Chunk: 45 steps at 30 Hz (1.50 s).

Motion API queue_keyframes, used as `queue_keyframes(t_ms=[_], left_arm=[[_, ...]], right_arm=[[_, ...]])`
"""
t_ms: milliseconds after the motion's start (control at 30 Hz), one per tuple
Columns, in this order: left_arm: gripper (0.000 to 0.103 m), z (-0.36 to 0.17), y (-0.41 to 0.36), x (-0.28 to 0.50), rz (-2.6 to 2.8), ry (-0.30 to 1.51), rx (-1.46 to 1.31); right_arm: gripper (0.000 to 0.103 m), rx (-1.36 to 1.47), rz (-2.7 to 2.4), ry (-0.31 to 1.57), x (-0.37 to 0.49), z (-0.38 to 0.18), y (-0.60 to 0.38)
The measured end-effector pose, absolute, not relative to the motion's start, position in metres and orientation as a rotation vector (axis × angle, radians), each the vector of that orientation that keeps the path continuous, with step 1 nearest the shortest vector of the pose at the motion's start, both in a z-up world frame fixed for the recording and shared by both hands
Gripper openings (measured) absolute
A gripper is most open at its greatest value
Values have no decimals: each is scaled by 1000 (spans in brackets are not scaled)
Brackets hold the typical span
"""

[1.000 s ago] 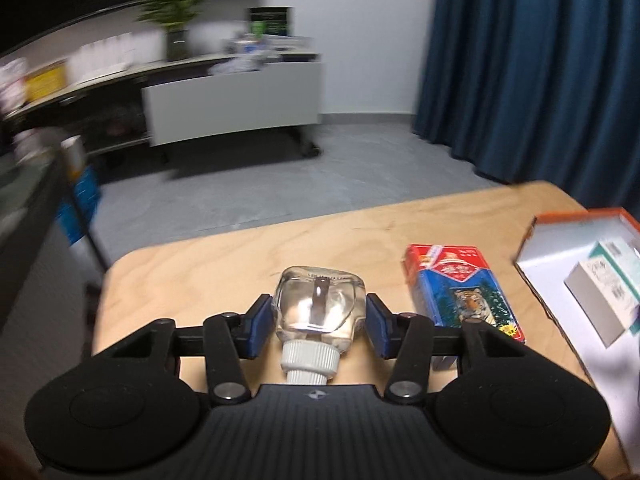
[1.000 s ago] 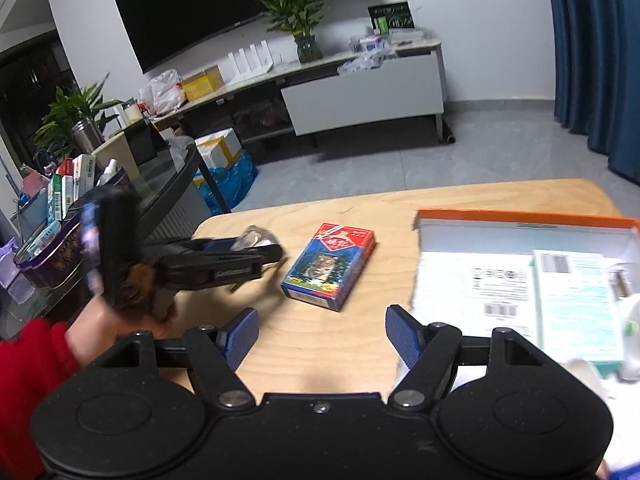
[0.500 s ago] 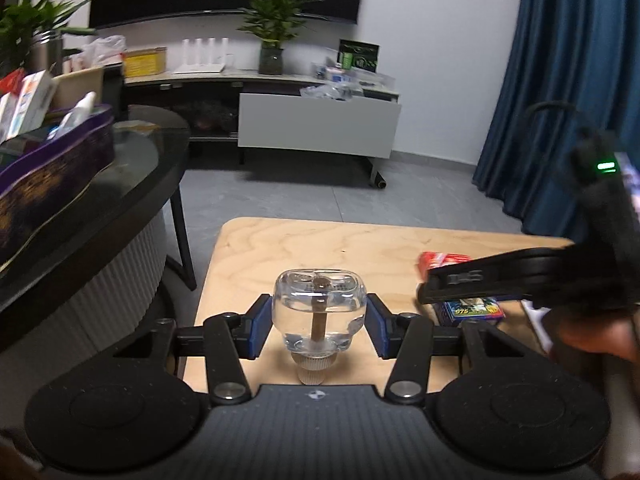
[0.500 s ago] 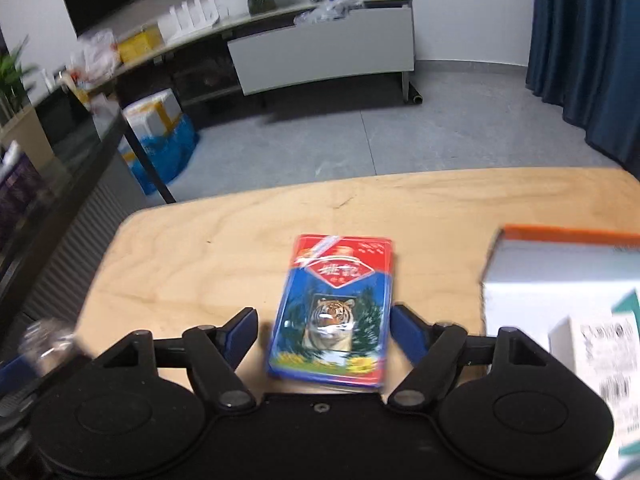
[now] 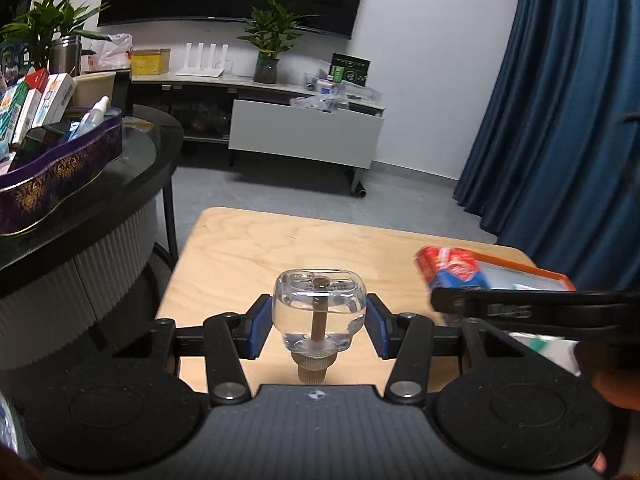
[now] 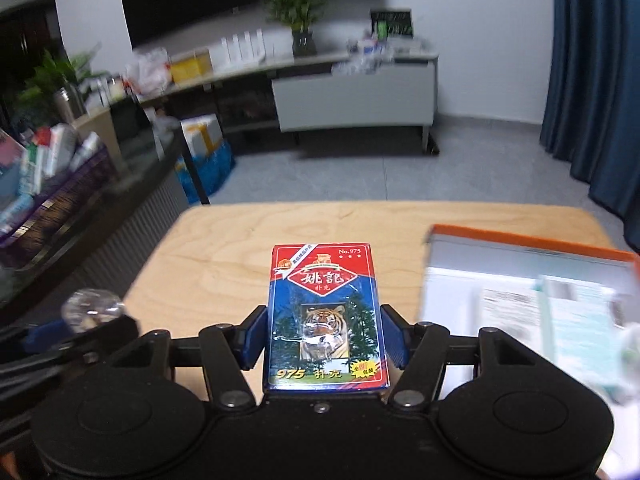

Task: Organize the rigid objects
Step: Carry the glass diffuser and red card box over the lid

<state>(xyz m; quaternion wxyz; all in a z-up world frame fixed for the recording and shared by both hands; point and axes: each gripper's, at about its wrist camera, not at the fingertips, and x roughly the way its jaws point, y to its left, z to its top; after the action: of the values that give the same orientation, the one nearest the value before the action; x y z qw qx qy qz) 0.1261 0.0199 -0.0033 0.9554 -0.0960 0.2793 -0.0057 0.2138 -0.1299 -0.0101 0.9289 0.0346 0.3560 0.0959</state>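
Left wrist view: a clear glass bottle (image 5: 319, 310) is pinched sideways by the left gripper (image 5: 319, 330), lifted clear of the wooden table (image 5: 256, 256). A card box (image 6: 325, 316) is clamped flat by the right gripper (image 6: 325, 338), probably for carrying to the orange-rimmed box (image 6: 532, 246).

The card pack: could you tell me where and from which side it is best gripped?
Grip the card pack across its two long narrow edges, near the end closest to the claw, coming in along its length from that short end. It is a flat box, and those parallel edges fit between the pads. The right claw holds it this way now, over the table.
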Motion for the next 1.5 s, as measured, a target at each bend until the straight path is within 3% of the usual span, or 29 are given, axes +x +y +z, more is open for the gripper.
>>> queue_keyframes(t_ms=[600,1500], left_arm=[[50,56,-107,82,-296,422,-101],[50,9,-133,68,-260,537,-61]], right_arm=[[71,128,-93,421,18,78,-298],[71,185,-43,492,30,54,-309]])
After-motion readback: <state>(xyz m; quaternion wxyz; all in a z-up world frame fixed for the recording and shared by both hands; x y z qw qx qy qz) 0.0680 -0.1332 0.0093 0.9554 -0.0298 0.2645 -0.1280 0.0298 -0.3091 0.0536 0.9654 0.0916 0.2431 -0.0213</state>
